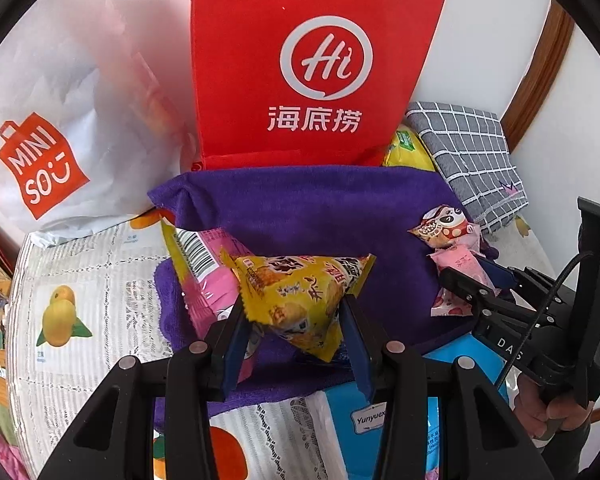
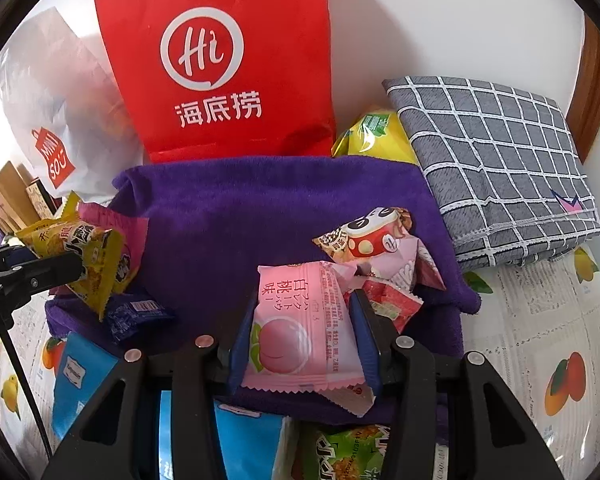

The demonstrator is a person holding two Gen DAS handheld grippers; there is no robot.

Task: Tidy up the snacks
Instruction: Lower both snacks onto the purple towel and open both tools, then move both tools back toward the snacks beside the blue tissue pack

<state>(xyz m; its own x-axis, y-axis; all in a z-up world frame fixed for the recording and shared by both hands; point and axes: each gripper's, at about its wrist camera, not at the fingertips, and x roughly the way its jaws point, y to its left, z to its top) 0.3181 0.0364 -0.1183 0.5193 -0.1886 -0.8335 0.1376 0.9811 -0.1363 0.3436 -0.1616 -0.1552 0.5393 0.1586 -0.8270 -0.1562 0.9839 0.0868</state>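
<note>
My left gripper (image 1: 296, 312) is shut on a yellow triangular snack packet (image 1: 300, 292), just above a purple towel (image 1: 320, 208). Under it, a pink packet with a barcode (image 1: 204, 276) lies on the towel. My right gripper (image 2: 304, 316) is shut on a pink peach-print packet (image 2: 296, 328), low over the same towel (image 2: 240, 208). A panda-print snack (image 2: 368, 236) and a red-and-pink wrapper (image 2: 392, 300) lie just beyond the right fingers. A small dark blue packet (image 2: 136, 312) sits at the towel's left. In the right wrist view the left gripper (image 2: 60, 268) comes in from the left with the yellow packet (image 2: 88, 260).
A red paper bag (image 1: 312, 60) and a white Miniso bag (image 1: 48, 120) stand against the wall behind the towel. A folded grey checked cloth (image 2: 492, 160) and a yellow-green pack (image 2: 376, 132) lie at the back right. A blue tissue pack (image 1: 380, 420) and a green snack (image 2: 348, 452) lie nearest me.
</note>
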